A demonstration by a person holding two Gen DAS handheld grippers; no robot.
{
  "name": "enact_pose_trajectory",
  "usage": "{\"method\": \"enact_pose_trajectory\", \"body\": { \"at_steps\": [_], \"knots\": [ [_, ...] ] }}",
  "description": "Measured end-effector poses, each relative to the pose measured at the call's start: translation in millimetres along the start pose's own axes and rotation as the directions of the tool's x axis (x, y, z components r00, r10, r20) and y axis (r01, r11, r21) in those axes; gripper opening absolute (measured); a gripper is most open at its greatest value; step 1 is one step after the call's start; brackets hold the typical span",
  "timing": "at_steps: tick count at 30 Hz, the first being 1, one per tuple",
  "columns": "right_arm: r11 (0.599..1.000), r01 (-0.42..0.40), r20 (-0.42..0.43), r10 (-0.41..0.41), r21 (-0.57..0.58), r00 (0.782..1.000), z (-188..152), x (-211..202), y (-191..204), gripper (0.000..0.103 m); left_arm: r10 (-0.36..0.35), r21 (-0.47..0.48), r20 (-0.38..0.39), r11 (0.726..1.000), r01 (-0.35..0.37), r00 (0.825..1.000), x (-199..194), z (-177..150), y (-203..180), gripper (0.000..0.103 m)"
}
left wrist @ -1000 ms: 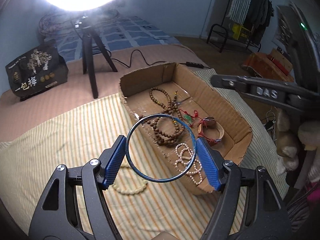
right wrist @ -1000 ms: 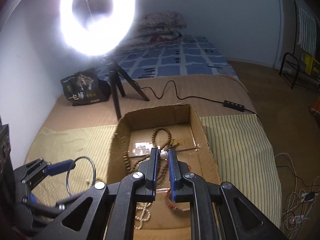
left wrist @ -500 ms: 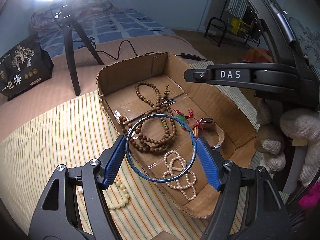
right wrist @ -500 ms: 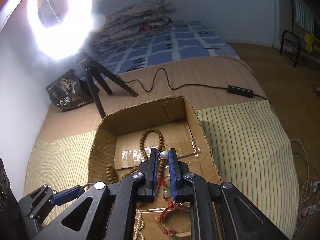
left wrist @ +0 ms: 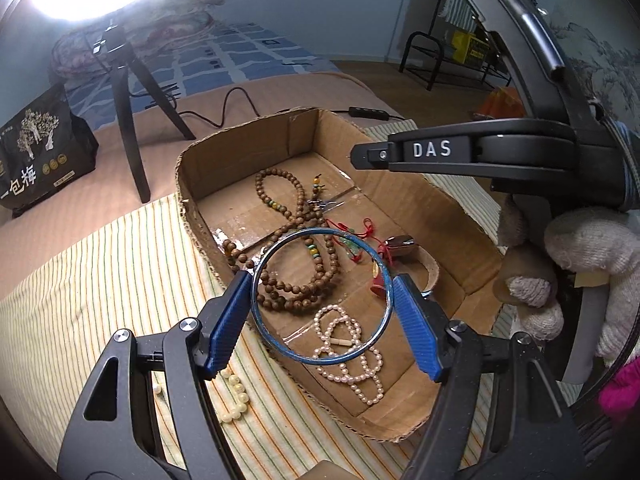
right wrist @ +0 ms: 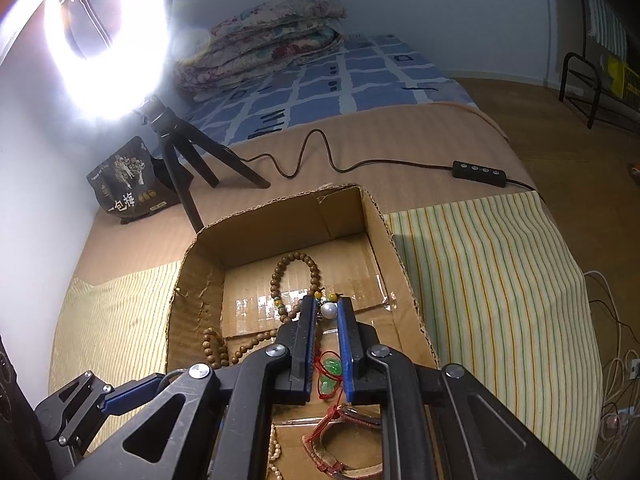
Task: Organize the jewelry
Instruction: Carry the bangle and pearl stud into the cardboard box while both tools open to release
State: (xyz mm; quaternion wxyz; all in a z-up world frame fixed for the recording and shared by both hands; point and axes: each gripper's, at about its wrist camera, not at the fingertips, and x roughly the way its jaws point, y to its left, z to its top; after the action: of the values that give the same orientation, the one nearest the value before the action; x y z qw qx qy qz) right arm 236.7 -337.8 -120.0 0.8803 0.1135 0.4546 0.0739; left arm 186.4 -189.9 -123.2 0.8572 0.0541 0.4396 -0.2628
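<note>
Jewelry is mostly sitting in the cardboard box (left wrist: 224,168) on the bed; the blue bangle (left wrist: 322,294) is being held up by the left hand-held gripper (left wrist: 322,304), its blue pads (left wrist: 226,322) pressing on the ring's opposite sides. Jaws standing wide, spread to the bangle's full width. The ring is being carried face-on, probably so it clears the box's near wall and can drop flat inside.

Relative to the left hand-held gripper: box just ahead and below, its near wall passing under the bangle. Wooden bead strand (left wrist: 298,240) lying ahead, partly seen through the ring. Pearl strand (left wrist: 352,344) below the ring's lower right. Red-cord pendant (left wrist: 352,240) and leather band (left wrist: 416,268) ahead-right. Cream bead bracelet (left wrist: 236,396) is lying on the striped cloth (left wrist: 100,272) outside the box, below the left pad, not yet put away.

Right hand-held gripper (right wrist: 328,320) is hovering over the box, jaws narrow, pinching a white pearl (right wrist: 329,311) at the tips; whether anything is hanging from it, can't tell. Directly beneath its fingers: wooden beads (right wrist: 296,276) ahead, green stone on red cord (right wrist: 330,368) under the jaws.

Judgement: release into the box is likely next for both.
</note>
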Motion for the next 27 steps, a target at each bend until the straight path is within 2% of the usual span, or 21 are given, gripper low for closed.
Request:
{"method": "enact_pose_trajectory", "body": {
  "at_steps": [3, 5, 9, 11, 16, 27],
  "knots": [
    [1.0, 0.005, 0.0, -0.005, -0.003, 1.0, -0.3, -0.6, -0.3, 0.012, 0.0, 0.008, -0.003, 1.0, 0.0, 1.0, 0.0, -0.2, -2.7, 0.073],
    [1.0, 0.011, 0.003, -0.011, -0.004, 1.0, -0.6, -1.9, -0.6, 0.027, 0.004, 0.007, -0.014, 1.0, -0.004, 1.0, 0.9, -0.5, -3.2, 0.073],
    [1.0, 0.022, 0.008, -0.022, -0.008, 1.0, -1.1, -4.4, -1.1, 0.036, 0.019, -0.007, -0.03, 1.0, -0.019, 0.999, 3.1, -1.3, 0.9, 0.074],
    [0.999, 0.032, 0.014, -0.032, -0.014, 0.999, -1.7, -6.3, 0.0, 0.046, 0.018, -0.012, -0.029, 1.0, -0.019, 0.999, 2.2, -1.7, 3.6, 0.074],
    [0.998, 0.054, 0.031, -0.054, -0.022, 0.998, -2.6, -13.7, 1.1, 0.057, 0.019, -0.019, -0.026, 1.0, -0.019, 0.999, -3.2, -1.4, 6.5, 0.074],
    [0.996, 0.083, 0.086, -0.08, -0.033, 0.993, -7.7, -46.8, 1.9, 0.066, 0.027, -0.029, 0.004, 0.999, -0.027, 1.0, -34.0, -6.6, 15.9, 0.074]
  ]
}}
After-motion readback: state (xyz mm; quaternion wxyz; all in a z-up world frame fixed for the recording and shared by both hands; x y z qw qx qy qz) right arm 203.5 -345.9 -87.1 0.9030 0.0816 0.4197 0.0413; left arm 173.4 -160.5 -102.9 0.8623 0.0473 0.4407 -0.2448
